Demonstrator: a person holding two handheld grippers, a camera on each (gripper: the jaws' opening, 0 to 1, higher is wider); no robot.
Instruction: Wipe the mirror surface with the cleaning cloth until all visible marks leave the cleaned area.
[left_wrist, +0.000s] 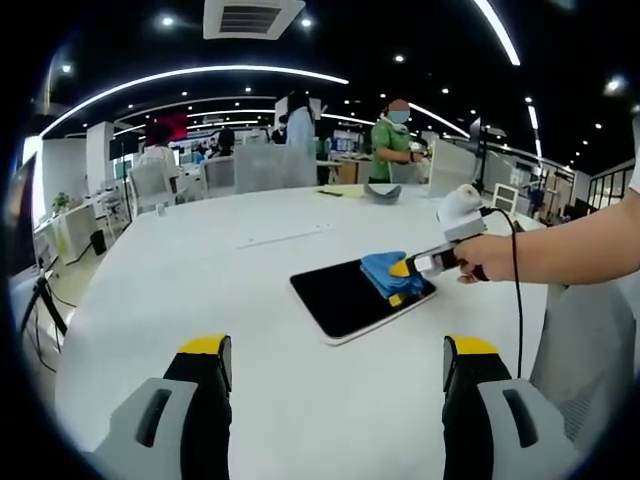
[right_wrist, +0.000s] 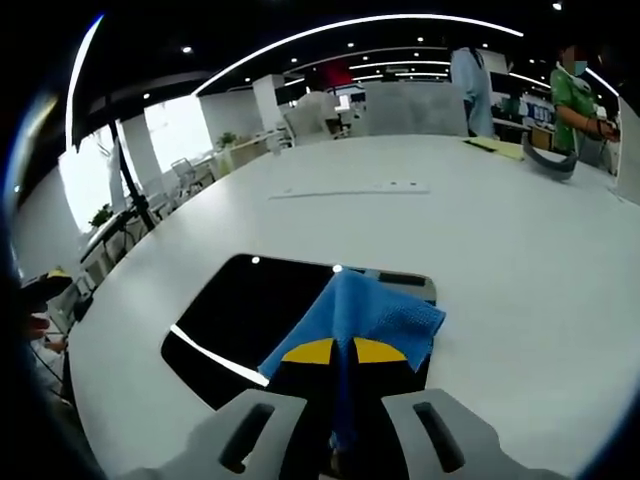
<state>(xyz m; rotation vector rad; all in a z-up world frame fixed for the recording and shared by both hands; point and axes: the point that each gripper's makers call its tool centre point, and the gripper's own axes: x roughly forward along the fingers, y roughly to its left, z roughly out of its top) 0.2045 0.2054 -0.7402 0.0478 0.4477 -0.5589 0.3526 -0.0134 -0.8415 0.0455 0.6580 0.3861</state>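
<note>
White surface (left_wrist: 200, 290) carries the mirror (left_wrist: 350, 298); right tool (right_wrist: 334, 352) clamps the cloth (right_wrist: 365, 315), left tool (left_wrist: 335, 362) gapes; the mirror may slide.

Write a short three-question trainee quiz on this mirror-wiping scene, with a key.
1. True or false: the right gripper is shut on the blue cleaning cloth.
2. Multiple choice: the left gripper is (A) pressing the mirror, (B) open over the white table short of the mirror, (C) holding a spray bottle.
3. Fill in: the cloth lies on the ____, which lies flat on the table.

Key: 1 true. 2 B; its jaws stand apart with nothing between them. 3 mirror; in the left gripper view the cloth sits at the mirror's end nearest the person's hand.
</note>
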